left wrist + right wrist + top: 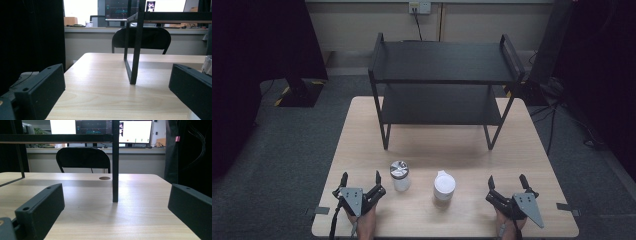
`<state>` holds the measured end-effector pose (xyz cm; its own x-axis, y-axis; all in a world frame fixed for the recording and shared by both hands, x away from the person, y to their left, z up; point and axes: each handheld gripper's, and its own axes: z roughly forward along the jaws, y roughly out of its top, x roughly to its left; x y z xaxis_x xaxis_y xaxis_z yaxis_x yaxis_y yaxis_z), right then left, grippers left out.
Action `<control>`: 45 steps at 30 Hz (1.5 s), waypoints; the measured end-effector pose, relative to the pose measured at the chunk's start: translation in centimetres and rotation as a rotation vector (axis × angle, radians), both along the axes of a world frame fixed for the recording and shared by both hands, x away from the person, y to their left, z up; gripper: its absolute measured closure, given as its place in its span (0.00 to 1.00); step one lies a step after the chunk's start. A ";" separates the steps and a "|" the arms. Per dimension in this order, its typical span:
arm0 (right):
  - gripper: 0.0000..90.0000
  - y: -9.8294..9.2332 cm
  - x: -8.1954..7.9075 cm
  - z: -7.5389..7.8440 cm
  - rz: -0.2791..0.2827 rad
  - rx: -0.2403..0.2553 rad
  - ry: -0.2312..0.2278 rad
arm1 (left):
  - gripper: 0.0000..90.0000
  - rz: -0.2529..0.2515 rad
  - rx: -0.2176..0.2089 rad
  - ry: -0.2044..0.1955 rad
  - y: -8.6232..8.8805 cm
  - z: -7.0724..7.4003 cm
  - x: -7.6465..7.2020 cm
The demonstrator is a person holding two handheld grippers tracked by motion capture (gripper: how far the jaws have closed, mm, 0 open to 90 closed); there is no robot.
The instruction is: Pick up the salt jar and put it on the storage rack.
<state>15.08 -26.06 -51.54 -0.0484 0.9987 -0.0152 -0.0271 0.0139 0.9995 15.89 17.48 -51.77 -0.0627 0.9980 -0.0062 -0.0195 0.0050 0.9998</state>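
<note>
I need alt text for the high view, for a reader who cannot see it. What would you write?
Two jars stand near the front of a wooden table: a clear jar with a metal lid on the left and a white-lidded jar on the right. The left tongs and right tongs, both open, flank them, and a black two-tier shelf stands behind.

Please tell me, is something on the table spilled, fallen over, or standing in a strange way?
Nothing stands out. The metal-lidded jar and the white-lidded jar both stand upright and closed on the table, apart from each other. The black shelf rack stands square. The left tool and right tool are open, touching nothing.
</note>
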 end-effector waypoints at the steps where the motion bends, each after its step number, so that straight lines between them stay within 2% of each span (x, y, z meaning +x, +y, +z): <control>1: 0.00 0.0 0.0 0.0 -0.001 0.000 0.000 | 0.00 0.000 0.000 0.000 0.0 0.0 0.0; 22: 0.00 0.3 0.0 0.0 -0.015 0.001 0.001 | 0.00 -0.002 0.000 0.000 0.0 0.0 0.0; 29: 0.00 0.3 0.0 0.0 -0.016 0.001 0.000 | 0.00 -0.037 0.004 0.006 0.5 0.1 0.2; 34: 0.00 0.3 0.0 0.0 -0.016 0.001 0.001 | 0.00 -0.044 -0.020 0.011 0.9 0.3 0.2; 37: 0.00 0.3 0.0 0.0 -0.016 0.001 0.000 | 0.00 -0.058 -0.032 -0.006 1.2 0.4 0.1; 45: 0.00 0.3 0.0 0.0 -0.015 0.001 0.001 | 0.00 -0.119 -0.033 -0.045 1.8 2.0 -0.1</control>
